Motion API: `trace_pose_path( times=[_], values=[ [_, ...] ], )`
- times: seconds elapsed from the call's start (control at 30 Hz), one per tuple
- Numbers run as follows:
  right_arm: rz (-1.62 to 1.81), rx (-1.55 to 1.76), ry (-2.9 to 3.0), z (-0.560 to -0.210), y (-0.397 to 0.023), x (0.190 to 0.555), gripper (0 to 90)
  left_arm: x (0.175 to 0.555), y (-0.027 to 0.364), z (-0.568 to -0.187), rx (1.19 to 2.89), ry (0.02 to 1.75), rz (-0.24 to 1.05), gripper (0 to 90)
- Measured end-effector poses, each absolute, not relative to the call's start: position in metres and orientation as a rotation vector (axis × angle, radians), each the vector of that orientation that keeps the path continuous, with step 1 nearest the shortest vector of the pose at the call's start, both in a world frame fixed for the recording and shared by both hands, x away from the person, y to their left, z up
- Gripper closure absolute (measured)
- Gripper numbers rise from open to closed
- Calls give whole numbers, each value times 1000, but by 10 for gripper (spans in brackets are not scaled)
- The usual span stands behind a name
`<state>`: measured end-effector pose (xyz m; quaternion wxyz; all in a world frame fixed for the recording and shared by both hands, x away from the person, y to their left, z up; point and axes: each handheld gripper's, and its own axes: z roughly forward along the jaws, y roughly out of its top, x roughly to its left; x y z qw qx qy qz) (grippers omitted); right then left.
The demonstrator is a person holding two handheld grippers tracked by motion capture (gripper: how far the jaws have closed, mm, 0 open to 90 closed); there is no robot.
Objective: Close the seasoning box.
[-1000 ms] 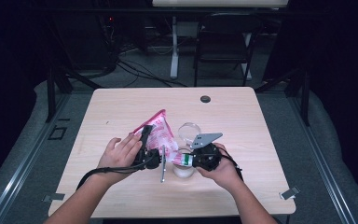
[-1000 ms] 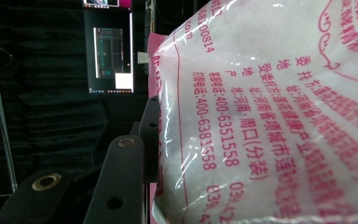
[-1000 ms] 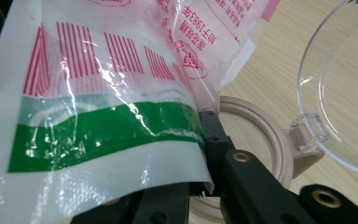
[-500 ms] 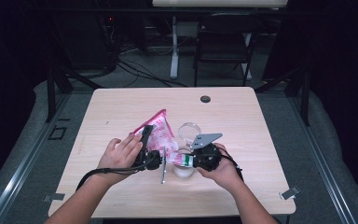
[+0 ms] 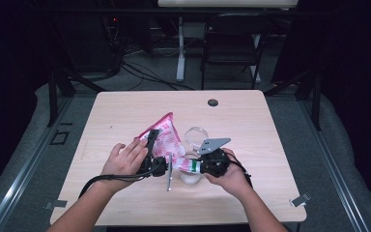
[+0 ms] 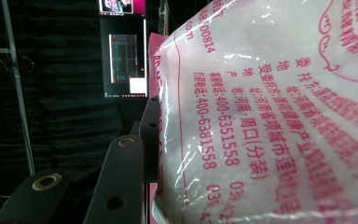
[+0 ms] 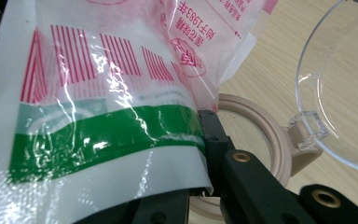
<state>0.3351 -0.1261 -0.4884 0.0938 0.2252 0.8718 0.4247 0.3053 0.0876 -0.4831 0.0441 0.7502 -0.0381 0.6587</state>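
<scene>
**Bag held between both grippers over the jar**

At the left of the high view: left hand (image 5: 124, 159) on the left gripper (image 5: 150, 151), cable trailing back along the forearm. Jaws clamped on the pink-and-white bag (image 5: 166, 137), part-way closed around its filled body. In the left gripper view, one black jaw rising at the lower left, pressed against the side of the bag (image 6: 270, 116), pink print and white powder crowding the right of the frame; the other jaw hidden behind the plastic.

In the middle: bag tilted, pink top corner pointing up and away, lower end with the green stripe down near the person. A thin metal piece (image 5: 169, 176) lying on the bench (image 5: 251, 121) just below the bag. Clear hinged lid (image 5: 196, 135) standing open just beyond the bag, the round jar (image 5: 189, 178) beneath the bag's lower end.

At the right: right hand (image 5: 229, 174) on the right gripper (image 5: 207, 164), grey plate on top. Jaws pinched tight on the flat white-and-green edge of the bag (image 7: 98, 135), seen close in the right gripper view. Beige rim of the jar (image 7: 270, 135) right behind those jaws, clear lid (image 7: 340, 84) open at the far right.

Small dark disc (image 5: 213, 102) well apart, near the far edge of the bench.
</scene>
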Motion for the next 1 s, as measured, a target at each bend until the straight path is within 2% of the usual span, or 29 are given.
trace_pose_path(
  times=[0.4,0.63,1.0],
  values=[
    [1251,659,2598,-489,-125,335,900,304,88,-482,2304,-102,2016,645],
    [1254,666,2594,-490,-124,335,900,306,89,-483,2245,-125,2026,644],
    [1256,670,2591,-491,-124,335,900,304,88,-480,2278,-111,2024,645]
  ],
)
